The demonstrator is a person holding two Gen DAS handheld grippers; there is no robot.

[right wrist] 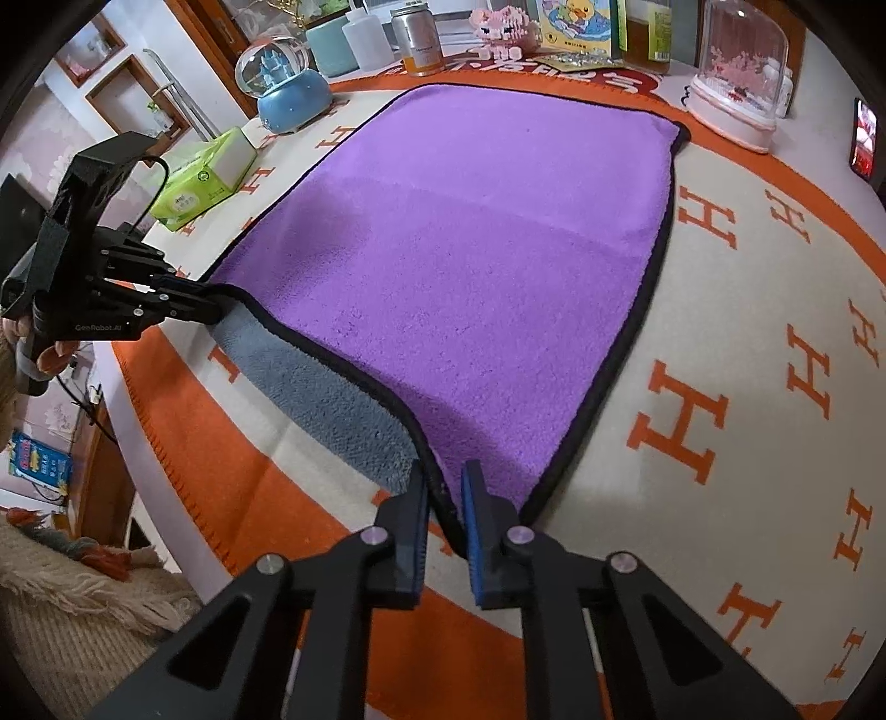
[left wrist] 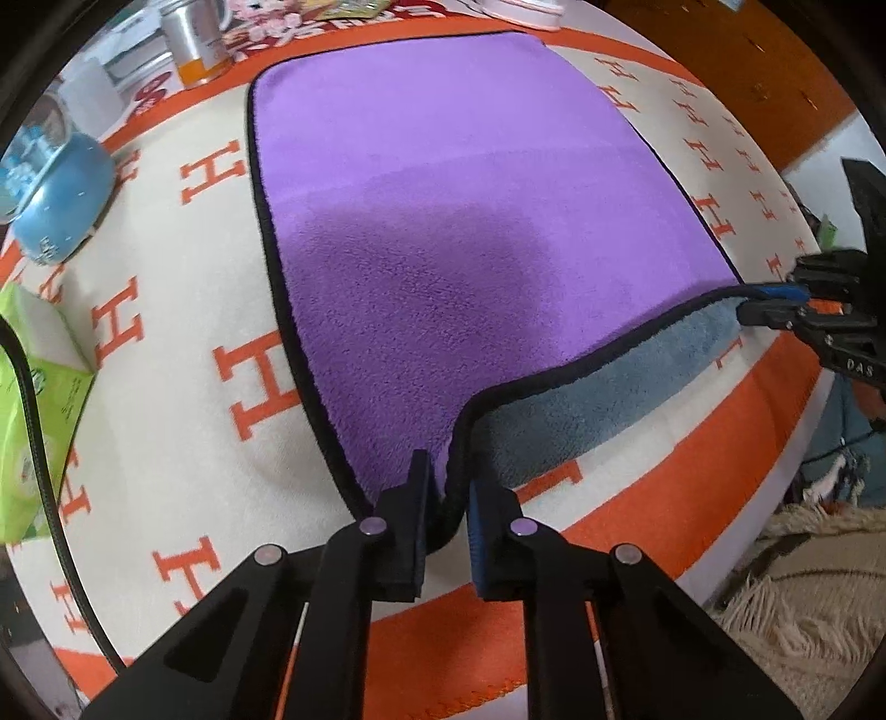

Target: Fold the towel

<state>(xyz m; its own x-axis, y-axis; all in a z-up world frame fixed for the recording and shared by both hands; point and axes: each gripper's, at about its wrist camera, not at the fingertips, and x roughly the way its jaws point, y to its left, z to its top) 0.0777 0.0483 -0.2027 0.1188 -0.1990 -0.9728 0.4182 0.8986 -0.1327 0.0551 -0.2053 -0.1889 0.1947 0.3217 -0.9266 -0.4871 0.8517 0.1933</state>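
Cream-and-orange blanket (right wrist: 747, 310) printed with orange H letters covers the table and carries everything in view. Along its far edge stand household items: a domed pink snow globe (right wrist: 739, 83) toward the far right corner, a blue-based glass globe (right wrist: 285, 88) and a green tissue pack (right wrist: 207, 177) toward the far left, a metal canister (right wrist: 418, 39) between them.

Purple towel (right wrist: 470, 266) with black piping lies flat across the middle of the blanket, its far edge close to the far orange border. No crease or doubled layer shows on it. Its near edge is raised off the blanket, exposing the grey underside (right wrist: 326, 393) along that edge.

Left gripper (left wrist: 447, 520) pinches the near left corner of the towel; the black hem runs up between its closed-in fingers. Right gripper (right wrist: 446, 518) pinches the near right corner in the same manner, hem caught between its pads. Each gripper also shows in the other's view, clamped on its corner at the near edge.

Assessment: the task stands at its opening stage. Both near corners are secured and lifted slightly; the fold itself is not yet made. Remaining work, by judgement: carry the near edge over toward the far edge, align the corners, release, and possibly fold again. The sagging middle of the raised edge may cause uneven alignment.
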